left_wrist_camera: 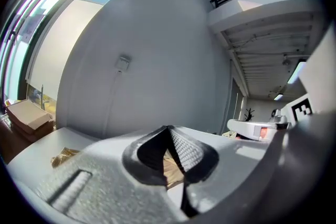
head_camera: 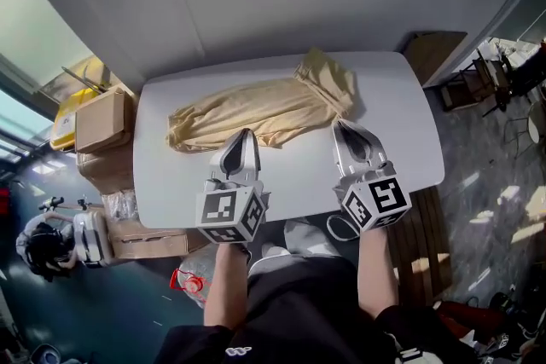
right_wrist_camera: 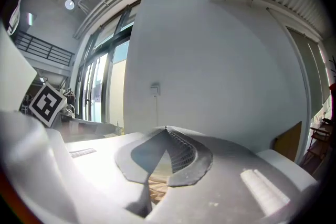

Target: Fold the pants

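The pale yellow cloth pants (head_camera: 256, 111) lie rumpled across the middle of the white round-cornered table (head_camera: 401, 132), not yet folded. Their long axis runs left to right and tilts toward the far right. One end bunches up there, and the other tapers off at the left.

Both claws sit on the near side of the garment and point toward the far edge of the table, so the cloth lies straight ahead of each tip. The left claw (head_camera: 245, 135) has its tip over the near edge of the pants, about midway along their length. The right claw (head_camera: 339, 125) has its tip just beside the near edge, close to the bunched right end. I cannot tell whether either tip touches the fabric.

Both claws are clenched and empty. In each gripper view the tips meet, and a strip of yellow cloth shows only beyond them, through the gap lower down.

The right claw looks nearer to the bunched end. The tapered left end lies well apart from both claws, on the left claw's side. Any grasp on the near edge would probably need the jaws to part first.
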The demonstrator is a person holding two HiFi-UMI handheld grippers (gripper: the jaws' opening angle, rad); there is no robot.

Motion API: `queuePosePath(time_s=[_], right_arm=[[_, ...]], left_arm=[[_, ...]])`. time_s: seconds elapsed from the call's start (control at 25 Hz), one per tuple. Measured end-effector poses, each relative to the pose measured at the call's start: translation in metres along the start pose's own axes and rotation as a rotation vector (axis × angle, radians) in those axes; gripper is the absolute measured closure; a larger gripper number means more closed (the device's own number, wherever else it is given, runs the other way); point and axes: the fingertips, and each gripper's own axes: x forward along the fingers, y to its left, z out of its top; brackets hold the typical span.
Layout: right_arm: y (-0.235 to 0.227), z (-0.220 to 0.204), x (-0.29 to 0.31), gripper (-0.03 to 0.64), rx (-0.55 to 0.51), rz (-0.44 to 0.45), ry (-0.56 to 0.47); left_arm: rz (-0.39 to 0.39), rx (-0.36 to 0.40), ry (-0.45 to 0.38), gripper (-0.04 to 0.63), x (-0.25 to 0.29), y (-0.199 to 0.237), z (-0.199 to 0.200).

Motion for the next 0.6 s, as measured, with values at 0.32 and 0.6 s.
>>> queuePosePath(time_s=[0.32,0.6], right_arm=[[-0.018,-0.019,0.043,0.612,-0.037,0.07,0.037],[-0.038,-0.044,0.071,0.568,-0.086,0.097,0.121]], left_arm=[[0.043,-0.024,0.058,0.595,0.052,0.009,-0.021],[0.046,-0.042,0.101,0.595,0.084,0.01,-0.043]])
